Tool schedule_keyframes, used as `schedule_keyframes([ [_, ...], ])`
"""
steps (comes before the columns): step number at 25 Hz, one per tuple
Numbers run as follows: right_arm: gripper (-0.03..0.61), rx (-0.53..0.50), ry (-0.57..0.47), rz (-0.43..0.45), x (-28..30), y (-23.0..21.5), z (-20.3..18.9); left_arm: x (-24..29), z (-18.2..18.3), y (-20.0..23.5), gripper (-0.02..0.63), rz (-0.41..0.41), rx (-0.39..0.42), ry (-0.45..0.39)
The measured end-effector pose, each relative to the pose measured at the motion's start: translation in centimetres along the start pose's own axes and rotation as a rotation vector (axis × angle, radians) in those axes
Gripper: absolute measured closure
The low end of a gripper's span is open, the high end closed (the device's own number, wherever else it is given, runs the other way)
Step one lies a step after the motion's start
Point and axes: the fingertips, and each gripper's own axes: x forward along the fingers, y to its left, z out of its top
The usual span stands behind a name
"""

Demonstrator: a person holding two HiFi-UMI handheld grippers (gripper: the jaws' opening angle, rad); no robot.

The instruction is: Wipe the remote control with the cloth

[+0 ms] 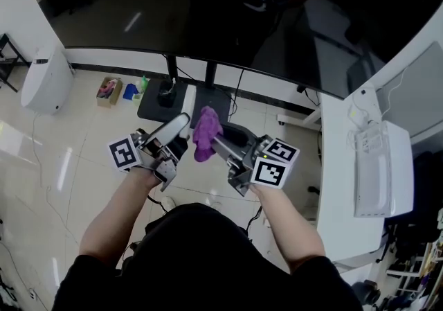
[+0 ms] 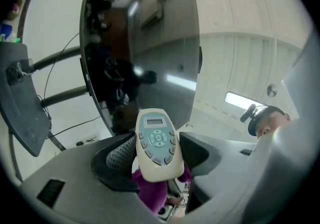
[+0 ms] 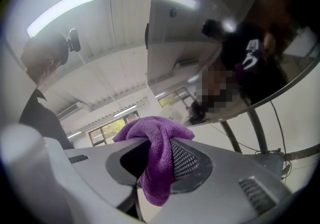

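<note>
My left gripper (image 1: pixel 181 125) is shut on a white remote control (image 2: pixel 158 144) with a small screen and grey-blue buttons, held by its lower end with the buttons facing the camera. In the head view the remote control (image 1: pixel 173 127) points toward the right hand. My right gripper (image 1: pixel 216 138) is shut on a purple cloth (image 1: pixel 205 134), bunched between the jaws. In the right gripper view the cloth (image 3: pixel 158 158) hangs down out of the jaws. The cloth (image 2: pixel 151 194) shows just under the remote in the left gripper view. Both are held in the air in front of the person.
A large dark screen (image 1: pixel 228 12) on a black stand (image 1: pixel 185 98) fills the far side. A white desk (image 1: pixel 346 185) with a white device (image 1: pixel 383 167) runs along the right. A white appliance (image 1: pixel 47 80) and small items (image 1: pixel 111 90) sit on the floor at left.
</note>
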Motion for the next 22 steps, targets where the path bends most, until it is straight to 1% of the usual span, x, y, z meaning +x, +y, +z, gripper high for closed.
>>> schedule_keyframes([
  [3, 0.459, 0.009, 0.059, 0.043, 0.9, 1.0, -2.0, 0.6, -0.1, -0.6, 0.356, -0.018, -0.006, 0.013],
  [5, 0.46, 0.017, 0.056, 0.045, 0.8, 0.8, -2.0, 0.6, -1.2, -0.7, 0.356, -0.021, -0.017, 0.034],
  [10, 0.46, 0.001, 0.009, -0.026, -0.8, -1.8, 0.3, 0.2, -4.5, 0.0, 0.356, 0.006, -0.016, 0.128],
  [14, 0.459, -0.018, -0.01, -0.085, -2.1, -3.8, 1.4, 0.3, -6.3, 1.1, 0.356, 0.059, 0.015, 0.151],
  [15, 0.459, -0.03, -0.007, -0.11, -2.7, -4.4, 1.3, 0.3, -6.6, 1.6, 0.356, 0.093, 0.043, 0.149],
  [16, 0.459, -0.055, 0.002, -0.144, -3.2, -5.1, 1.2, 0.2, -6.6, 2.4, 0.356, 0.147, 0.092, 0.147],
  [17, 0.459, -0.094, 0.019, -0.188, -3.8, -5.9, 0.9, 0.0, -6.3, 3.4, 0.356, 0.22, 0.157, 0.144],
  [19, 0.459, -0.202, 0.074, -0.285, -4.7, -7.6, 0.0, -0.8, -5.5, 6.2, 0.356, 0.39, 0.31, 0.149],
  [20, 0.459, -0.254, 0.106, -0.331, -5.1, -8.4, -0.6, -1.4, -5.1, 8.0, 0.356, 0.48, 0.389, 0.164],
  [22, 0.459, -0.326, 0.166, -0.406, -5.6, -9.8, -2.0, -2.7, -4.4, 11.9, 0.356, 0.658, 0.532, 0.214],
])
